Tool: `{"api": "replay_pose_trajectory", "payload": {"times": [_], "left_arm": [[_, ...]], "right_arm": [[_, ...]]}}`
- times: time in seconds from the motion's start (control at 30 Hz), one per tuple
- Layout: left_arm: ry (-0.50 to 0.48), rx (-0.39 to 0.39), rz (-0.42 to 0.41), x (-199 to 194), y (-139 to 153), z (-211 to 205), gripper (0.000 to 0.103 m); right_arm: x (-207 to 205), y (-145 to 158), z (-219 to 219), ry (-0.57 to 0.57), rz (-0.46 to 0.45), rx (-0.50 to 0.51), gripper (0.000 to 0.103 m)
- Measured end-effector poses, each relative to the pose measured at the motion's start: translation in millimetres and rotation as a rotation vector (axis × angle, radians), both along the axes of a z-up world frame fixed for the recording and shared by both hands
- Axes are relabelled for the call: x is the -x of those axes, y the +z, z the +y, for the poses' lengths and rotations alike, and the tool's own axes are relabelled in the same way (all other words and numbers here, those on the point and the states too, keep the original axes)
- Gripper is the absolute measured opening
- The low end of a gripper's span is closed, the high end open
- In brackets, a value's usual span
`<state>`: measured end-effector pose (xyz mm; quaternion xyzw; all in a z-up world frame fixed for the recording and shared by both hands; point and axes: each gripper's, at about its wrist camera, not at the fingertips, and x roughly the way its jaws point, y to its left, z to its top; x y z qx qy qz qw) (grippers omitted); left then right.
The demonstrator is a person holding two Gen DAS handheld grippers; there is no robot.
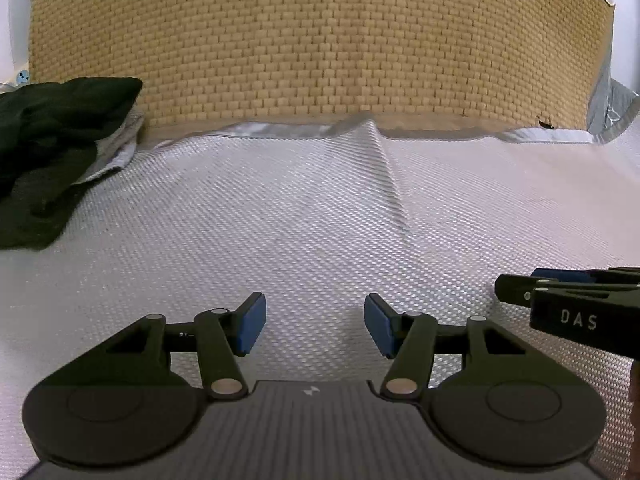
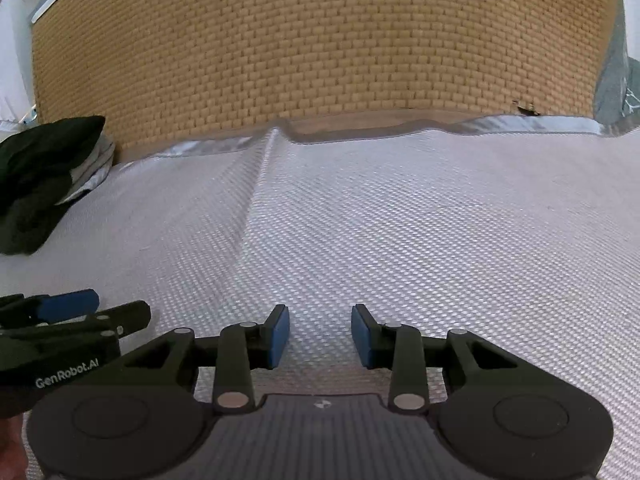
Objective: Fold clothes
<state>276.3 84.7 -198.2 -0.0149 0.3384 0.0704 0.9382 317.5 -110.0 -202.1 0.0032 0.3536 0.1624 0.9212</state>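
Hovering side by side, both grippers stood empty.
The dark clothes pile (image 1: 48, 152) lay at ten o'clock, well apart from the left gripper (image 1: 315, 322) and right gripper (image 2: 319, 336), jaws parted.

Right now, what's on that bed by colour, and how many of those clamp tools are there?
Dark clothes: 1 pile, heaped at the left.
Pale grey garments: 1, tucked under that pile.
Silver-white woven covers: 1, spread flat with one ridge.
Tan woven mats: 1, behind.
Grippers: 2, left gripper and right gripper, both empty.
Total: 6
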Motion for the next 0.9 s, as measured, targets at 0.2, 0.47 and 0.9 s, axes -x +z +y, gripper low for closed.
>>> {"api": "replay_pose_trajectory", "payload": {"times": [0.2,0.47,0.9], "left_arm": [[-0.004,0.006,0.012,-6,-9,-15,0.059],[-0.014,-0.002,0.006,-9,-14,-22,0.059],[-0.004,-0.047,-0.030,-9,-20,-24,0.072]], "right_arm": [[-3,-1,-16,-0.010,-0.015,0.008,0.039],[-5,-2,-29,-0.016,-0.045,0.044,0.039],[3,-15,-25,0.021,-0.122,0.101,0.049]]}}
